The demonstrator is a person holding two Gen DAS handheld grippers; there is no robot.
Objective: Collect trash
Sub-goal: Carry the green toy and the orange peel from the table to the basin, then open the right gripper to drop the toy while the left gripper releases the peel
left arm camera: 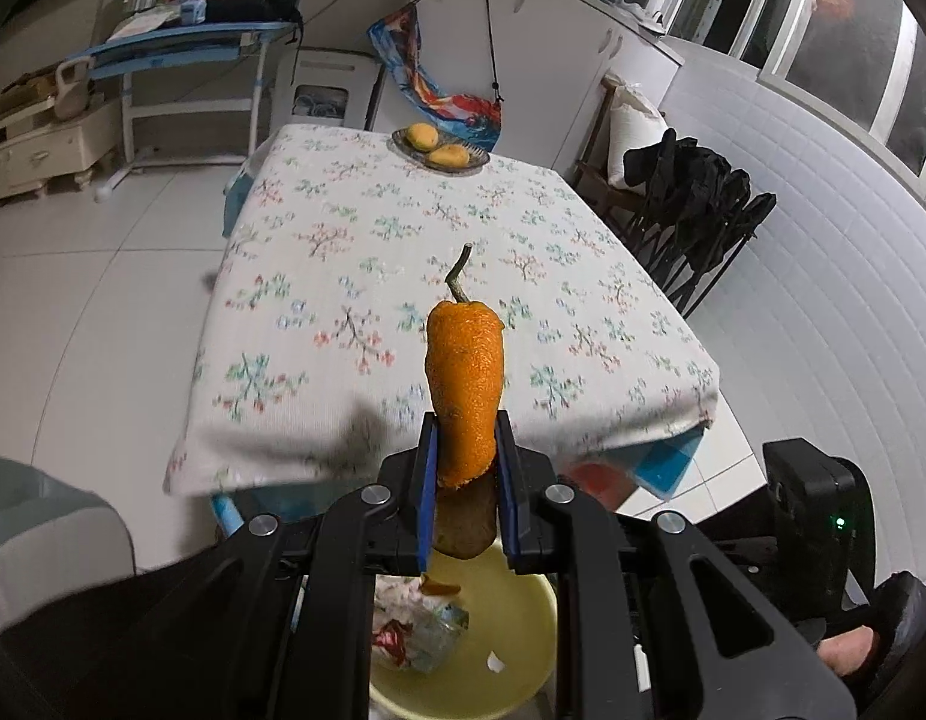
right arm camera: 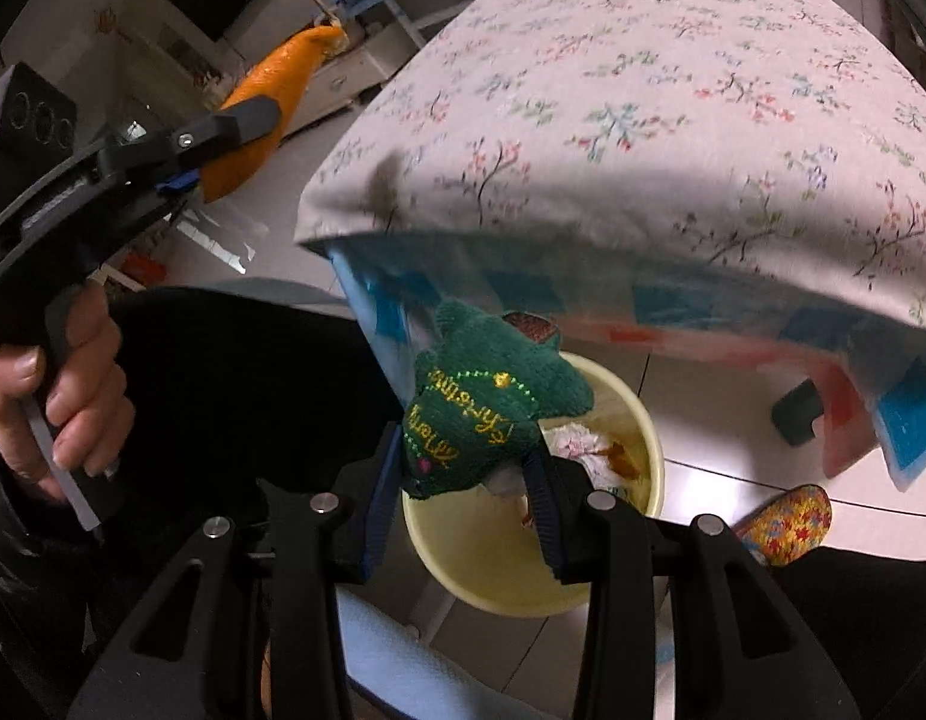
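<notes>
Left gripper [left arm camera: 466, 456]: jaws drawn narrow and clamped on the orange peel [left arm camera: 466, 387], pinched near its lower end so the rest stands up free beyond the blue pads.
Orange peel: a long curl of bright, pebbled rind with a dry brownish stalk at the tip; it hangs above the near table edge, with the yellow bin [left arm camera: 526, 648] just below the gripper, likely carried there for dropping.
Right gripper [right arm camera: 463, 468]: jaws partly closed and gripping the green plush toy [right arm camera: 487, 408], held directly over the bin's mouth.
Green plush toy: soft knitted fabric, dark green, stitched with yellow lettering and a dotted line; a small reddish-brown patch shows at its top.
Yellow bin: pale plastic, standing on the white floor tiles just beside the table; crumpled paper and wrappers already lie inside.
Table [right arm camera: 673, 138]: covered with a floral cloth [left arm camera: 403, 252]; its top is bare except for a dish of fruit [left arm camera: 440, 147] at the far end.
Person's hand [right arm camera: 55, 396]: wrapped round the left gripper's handle, squeezing its trigger.
</notes>
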